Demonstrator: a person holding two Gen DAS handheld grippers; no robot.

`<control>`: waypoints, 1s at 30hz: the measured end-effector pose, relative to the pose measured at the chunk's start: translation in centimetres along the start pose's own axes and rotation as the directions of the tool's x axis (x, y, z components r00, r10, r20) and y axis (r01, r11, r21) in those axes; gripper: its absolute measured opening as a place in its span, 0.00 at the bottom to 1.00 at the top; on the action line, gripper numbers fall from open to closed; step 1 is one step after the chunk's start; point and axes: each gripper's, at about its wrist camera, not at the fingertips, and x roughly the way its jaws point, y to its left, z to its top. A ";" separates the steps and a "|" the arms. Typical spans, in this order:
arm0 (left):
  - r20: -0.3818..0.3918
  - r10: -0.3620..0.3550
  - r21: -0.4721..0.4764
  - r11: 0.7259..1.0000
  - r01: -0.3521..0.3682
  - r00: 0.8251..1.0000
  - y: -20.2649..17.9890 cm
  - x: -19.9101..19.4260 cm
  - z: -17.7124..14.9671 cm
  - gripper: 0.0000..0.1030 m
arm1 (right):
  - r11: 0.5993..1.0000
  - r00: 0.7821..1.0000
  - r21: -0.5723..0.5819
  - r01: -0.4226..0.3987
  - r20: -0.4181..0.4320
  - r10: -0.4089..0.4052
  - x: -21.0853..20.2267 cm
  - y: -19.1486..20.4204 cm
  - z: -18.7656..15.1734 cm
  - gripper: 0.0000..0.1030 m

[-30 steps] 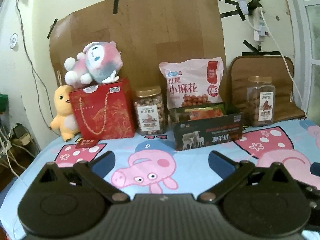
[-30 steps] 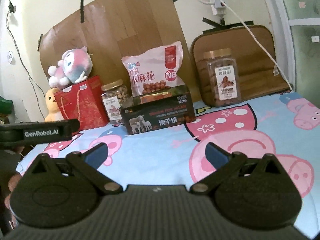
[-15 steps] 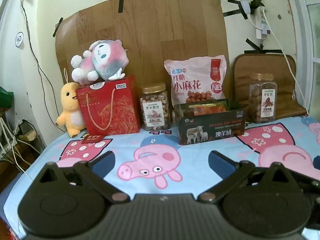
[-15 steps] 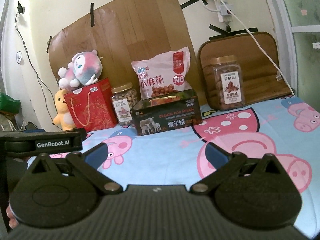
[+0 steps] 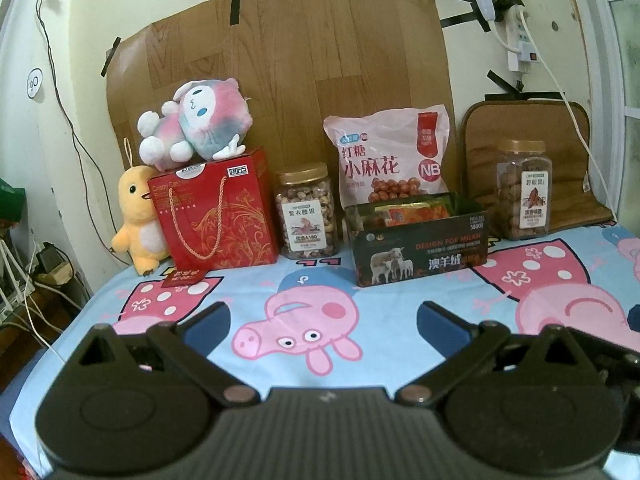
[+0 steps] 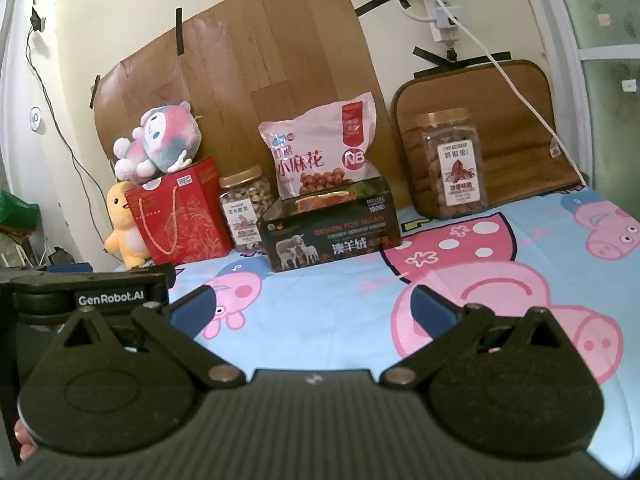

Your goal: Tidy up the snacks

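We are holding both grippers low over the cartoon-pig tablecloth (image 5: 400, 304), and neither is carrying anything: the left gripper (image 5: 322, 318) is standing spread wide with only cloth showing between its blue pads, and the right gripper (image 6: 312, 304) is likewise spread and empty. We are judging the organizing as barely begun, if begun at all; the only snacks already stowed are the orange packets (image 5: 416, 212) lying inside the dark open box (image 5: 420, 252) printed with sheep, which is sitting ahead of the left gripper and slightly to its right, well apart from the fingertips. Leaning upright just behind that box is the pink bag of fried dough twists (image 5: 390, 156), glossy and puffed, its top seal looking intact. Ahead and a little left of the left gripper, beside the box, is standing a clear jar of mixed nuts (image 5: 306, 212) with a gold lid on. Far ahead to the right, near the right gripper's line of sight, is standing a second, squarer clear jar of pecans (image 6: 450, 164), also lidded, apart from the other snacks. A red gift box (image 5: 216, 212) with a rope handle is sitting at far left, a pink plush toy (image 5: 196, 120) lying on top and a yellow plush duck (image 5: 138, 216) touching its side. What is left, in our reading: gathering the bag and both jars.
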 end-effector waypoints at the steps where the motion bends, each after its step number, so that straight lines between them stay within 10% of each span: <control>1: 0.000 0.000 -0.001 1.000 0.000 1.000 0.0 0.0 0.0 1.00 | 1.000 1.000 0.000 0.000 0.000 0.000 0.0 0.0 0.0 1.00; 30: -0.071 -0.013 0.000 1.000 0.013 0.997 -0.6 3.1 -0.4 1.00 | 1.000 0.999 0.016 0.024 -0.038 -0.024 1.6 -1.1 -0.5 1.00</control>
